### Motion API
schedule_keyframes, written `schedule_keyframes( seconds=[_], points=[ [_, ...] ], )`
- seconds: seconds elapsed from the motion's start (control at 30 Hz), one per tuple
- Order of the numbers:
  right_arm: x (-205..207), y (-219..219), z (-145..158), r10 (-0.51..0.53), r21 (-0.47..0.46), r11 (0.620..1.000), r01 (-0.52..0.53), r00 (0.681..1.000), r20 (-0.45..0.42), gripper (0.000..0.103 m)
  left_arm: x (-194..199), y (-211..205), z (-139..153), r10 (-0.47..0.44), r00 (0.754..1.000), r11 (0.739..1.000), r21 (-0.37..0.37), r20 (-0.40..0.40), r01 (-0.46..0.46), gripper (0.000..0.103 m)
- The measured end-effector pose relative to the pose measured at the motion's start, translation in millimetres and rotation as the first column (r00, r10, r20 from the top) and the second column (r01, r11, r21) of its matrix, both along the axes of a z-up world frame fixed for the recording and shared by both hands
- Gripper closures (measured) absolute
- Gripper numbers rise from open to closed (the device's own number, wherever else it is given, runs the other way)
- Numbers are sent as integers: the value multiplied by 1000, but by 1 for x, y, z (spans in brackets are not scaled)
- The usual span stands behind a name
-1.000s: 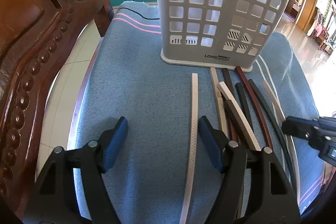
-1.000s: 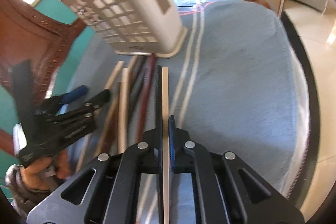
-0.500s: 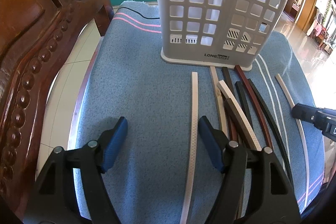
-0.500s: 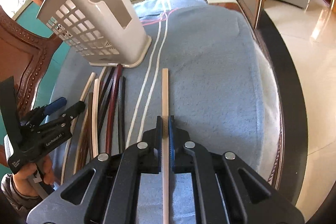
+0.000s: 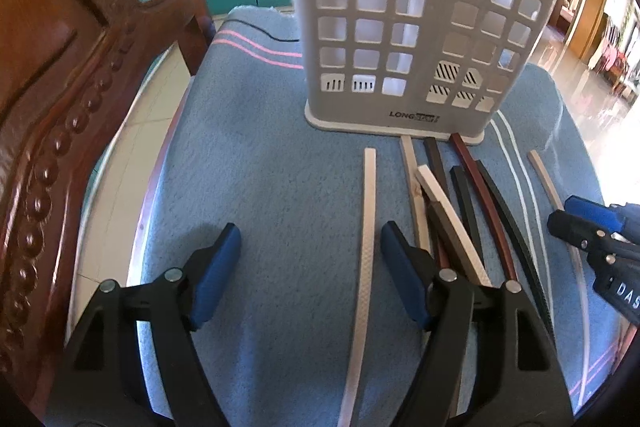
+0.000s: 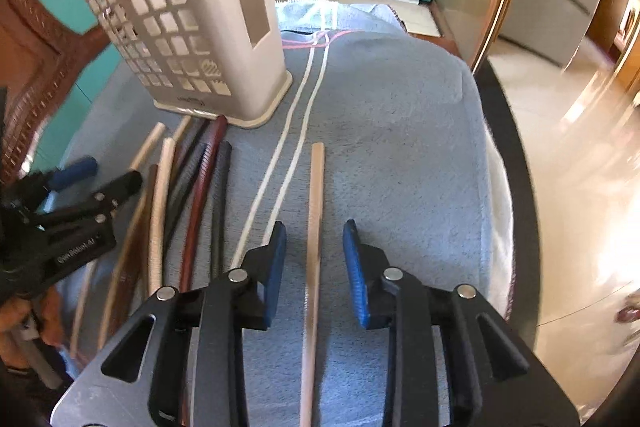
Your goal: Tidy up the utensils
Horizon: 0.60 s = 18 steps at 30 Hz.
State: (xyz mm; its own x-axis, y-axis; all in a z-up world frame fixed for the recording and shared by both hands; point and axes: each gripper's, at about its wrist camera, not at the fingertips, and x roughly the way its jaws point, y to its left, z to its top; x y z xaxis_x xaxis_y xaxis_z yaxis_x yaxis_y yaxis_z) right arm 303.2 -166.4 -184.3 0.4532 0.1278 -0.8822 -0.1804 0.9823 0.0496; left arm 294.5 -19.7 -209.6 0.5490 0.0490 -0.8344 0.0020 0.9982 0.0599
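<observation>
Tan stick (image 6: 314, 227) lies lengthwise between the right gripper's (image 6: 315, 247) wide-spread jaws, lower centre, pointing toward the basket (image 6: 192, 39) upper left.

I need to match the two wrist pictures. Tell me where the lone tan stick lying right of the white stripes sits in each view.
Left wrist: the tan stick lies at the far right, beyond the white stripes, running toward the right tool.
Right wrist: it lies at centre, between the open right tool's fingers, untouched.
Shared landmark: the perforated holder.
</observation>
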Motion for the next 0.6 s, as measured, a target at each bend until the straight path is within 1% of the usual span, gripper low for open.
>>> schedule_keyframes(
  seconds=[0.07,0.13,0.2,0.27,0.3,0.37,0.4,0.43,0.47,0.6],
  points=[
    [-1,5,-2,10,-23,1000,-9,1000,14,70,2,-8,2,-15,1000,999,48,-7,16,33],
    [-3,9,-3,18,-42,999,-17,1000,25,68,3,-11,3,-30,999,998,52,-22,31,37],
    [-4,14,-5,21,-54,998,-19,999,36,67,6,-10,4,-42,998,999,28,-40,44,43],
    [-4,14,-6,20,-49,999,-18,999,39,66,8,-8,5,-71,996,997,-41,-61,69,63],
    [-4,14,-5,20,-45,999,-18,999,37,68,9,-10,5,-87,994,995,-51,-63,84,65],
    [-2,12,-4,20,-31,999,-19,999,35,85,9,-14,6,-115,992,993,-47,-56,112,80],
    [-4,10,-3,20,-19,1000,-19,999,33,96,9,-17,7,-124,991,991,-48,-53,122,85],
    [-3,9,-1,21,0,1000,-21,999,28,96,9,-19,7,-133,990,990,-46,-49,131,95],
    [-3,8,0,19,11,1000,-19,999,30,96,8,-21,7,-138,989,990,-44,-46,136,96],
    [-7,4,9,17,37,999,-19,998,63,96,5,-16,11,-117,993,992,-58,-23,115,96]
  ],
)
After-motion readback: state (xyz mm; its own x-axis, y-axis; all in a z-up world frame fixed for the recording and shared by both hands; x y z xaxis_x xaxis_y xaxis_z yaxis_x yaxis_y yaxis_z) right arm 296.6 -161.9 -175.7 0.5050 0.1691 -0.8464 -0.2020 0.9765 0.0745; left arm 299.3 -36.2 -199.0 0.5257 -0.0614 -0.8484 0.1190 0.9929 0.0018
